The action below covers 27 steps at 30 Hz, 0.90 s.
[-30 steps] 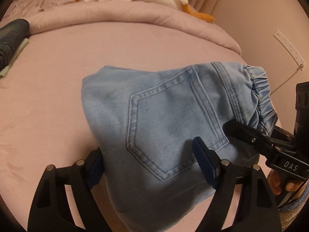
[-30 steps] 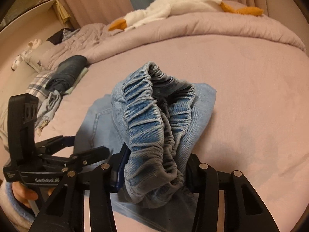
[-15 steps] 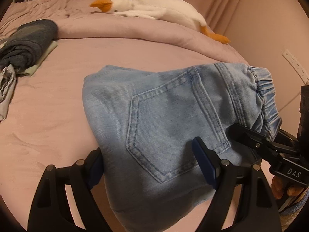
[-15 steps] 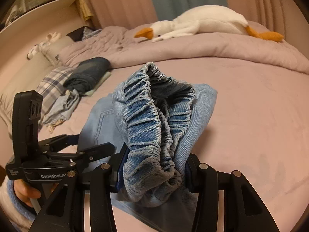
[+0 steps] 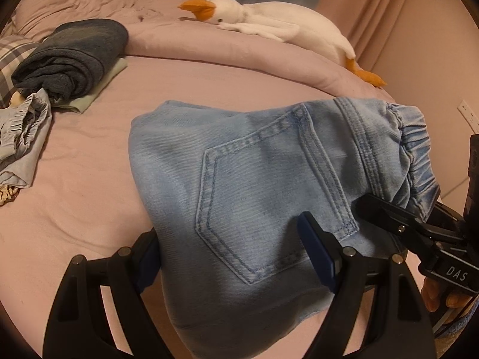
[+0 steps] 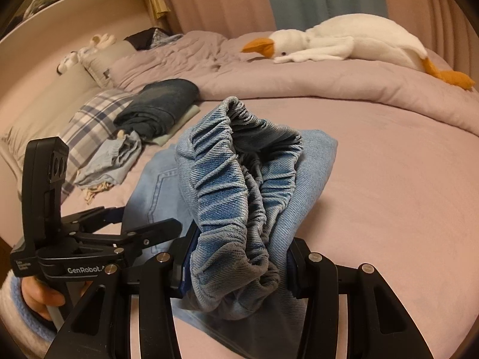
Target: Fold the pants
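Observation:
Folded light-blue denim pants (image 5: 254,191) hang above the pink bed (image 5: 89,209), back pocket up. My left gripper (image 5: 230,248) is shut on the folded bundle, one blue pad on each side of it. My right gripper (image 6: 239,266) is shut on the gathered elastic waistband (image 6: 233,185) at the pants' other end. In the left wrist view the right gripper (image 5: 389,218) shows at the waistband end. In the right wrist view the left gripper (image 6: 134,224) clamps the pants' (image 6: 158,185) pocket part, with a hand below it.
A stack of folded dark jeans (image 5: 74,56) on a pale green cloth and a crumpled light-blue garment (image 5: 24,137) lie at the left. A white goose plush (image 5: 269,27) rests on the rolled duvet behind. A plaid pillow (image 6: 89,119) sits farther left.
Both grippers have carried the pants sideways toward the folded stack, which has come further into both views. Neither grip has changed.

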### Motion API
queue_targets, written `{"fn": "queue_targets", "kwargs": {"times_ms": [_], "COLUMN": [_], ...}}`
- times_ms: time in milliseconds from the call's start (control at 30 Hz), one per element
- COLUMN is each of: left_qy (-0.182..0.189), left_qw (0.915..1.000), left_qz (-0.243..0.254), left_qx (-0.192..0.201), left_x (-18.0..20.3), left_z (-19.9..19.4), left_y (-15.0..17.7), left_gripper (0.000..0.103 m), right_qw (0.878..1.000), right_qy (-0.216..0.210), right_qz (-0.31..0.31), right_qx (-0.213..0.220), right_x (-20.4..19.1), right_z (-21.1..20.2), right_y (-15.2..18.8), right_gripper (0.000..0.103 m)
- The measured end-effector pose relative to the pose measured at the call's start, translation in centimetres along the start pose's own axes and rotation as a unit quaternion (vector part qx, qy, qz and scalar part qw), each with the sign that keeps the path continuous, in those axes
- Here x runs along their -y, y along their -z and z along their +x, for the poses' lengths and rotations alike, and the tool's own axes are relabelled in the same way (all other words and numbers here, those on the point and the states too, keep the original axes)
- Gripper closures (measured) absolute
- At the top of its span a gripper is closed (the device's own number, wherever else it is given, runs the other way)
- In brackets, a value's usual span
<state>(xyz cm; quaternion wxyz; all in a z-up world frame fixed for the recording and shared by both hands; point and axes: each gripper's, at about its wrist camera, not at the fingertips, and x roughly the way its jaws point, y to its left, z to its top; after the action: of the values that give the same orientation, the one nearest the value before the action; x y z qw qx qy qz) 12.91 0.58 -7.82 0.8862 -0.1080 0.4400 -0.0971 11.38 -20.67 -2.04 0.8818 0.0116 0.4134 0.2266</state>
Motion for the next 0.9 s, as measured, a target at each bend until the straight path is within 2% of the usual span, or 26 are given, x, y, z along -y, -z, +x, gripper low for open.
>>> {"fn": "queue_targets", "kwargs": {"times_ms": [233, 433, 567, 667, 800, 900], "left_qy": [-0.009, -0.017, -0.042, -0.067, -0.091, -0.100], "left_qw": [0.9999, 0.9994, 0.9984, 0.9969, 0.9945, 0.9937], "left_qz": [-0.009, -0.013, -0.004, 0.012, 0.029, 0.027], "left_qx": [-0.005, -0.026, -0.038, -0.039, -0.042, -0.044], "left_x": [-1.8, -2.7, -2.8, -2.6, -2.6, -2.9], "left_z": [1.3, 3.2, 4.4, 4.7, 4.8, 4.5], "left_y": [-1.1, -1.3, -1.0, -0.7, -0.2, 0.6], "left_gripper": [0.021, 0.021, 0.019, 0.016, 0.006, 0.002], "right_qw": [1.000, 1.000, 0.999, 0.998, 0.993, 0.991], "right_qy": [-0.006, -0.009, -0.009, -0.005, 0.002, 0.003], "right_qz": [-0.009, -0.002, 0.013, 0.040, 0.086, 0.103], "right_qx": [-0.004, -0.013, -0.033, -0.058, -0.081, -0.090], "right_x": [-1.0, -0.8, -0.2, 1.2, 3.0, 3.6], "right_z": [2.4, 4.2, 5.8, 7.1, 7.8, 7.4], "right_y": [-1.4, -1.8, -1.5, -1.1, -0.4, 0.3], "right_gripper": [0.054, 0.054, 0.054, 0.051, 0.036, 0.032]}}
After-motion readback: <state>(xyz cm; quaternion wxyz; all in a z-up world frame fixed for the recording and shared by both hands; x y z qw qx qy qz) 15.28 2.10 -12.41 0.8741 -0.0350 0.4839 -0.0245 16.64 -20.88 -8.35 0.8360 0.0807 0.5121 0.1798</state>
